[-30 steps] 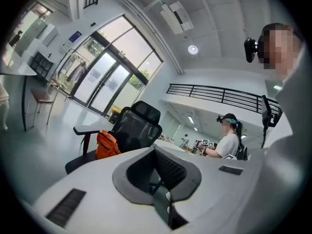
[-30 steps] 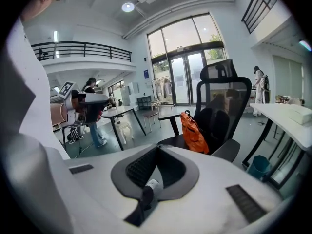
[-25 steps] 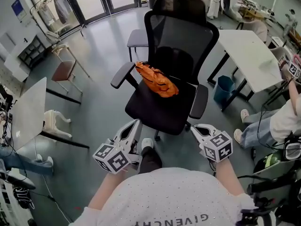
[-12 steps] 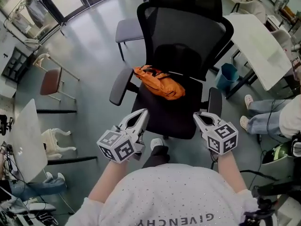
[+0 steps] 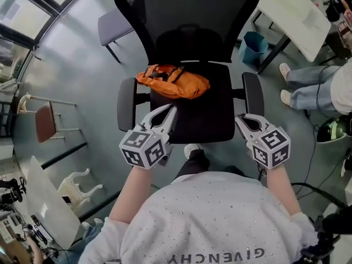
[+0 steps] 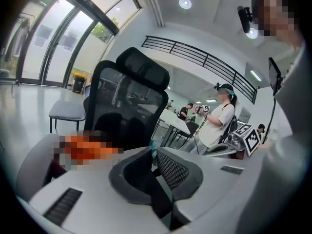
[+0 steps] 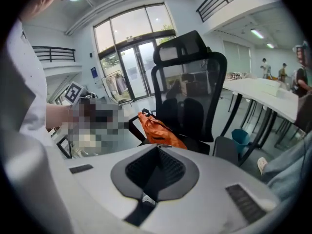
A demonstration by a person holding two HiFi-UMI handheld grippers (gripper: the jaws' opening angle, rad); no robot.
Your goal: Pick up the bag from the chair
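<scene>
Fingers [image 6: 87, 189] of left gripper [image 5: 172, 111] pressed together, empty; same for right gripper [image 5: 241, 119]. Orange bag [image 5: 173, 81] slumped at back of chair [image 5: 212, 120] seat, upper centre of head view, toward frame-left side, well apart from both grippers. Likely trouble: reaching in without opening and shoving the soft bag off past the frame-left armrest [image 5: 126, 103]; or bumping the chair so that it swivels or rolls away.

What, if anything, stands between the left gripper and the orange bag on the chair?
Nothing visible does. The orange bag lies at the back of the seat, just ahead of the left gripper, with only bare seat between; the armrest stands aside.
</scene>
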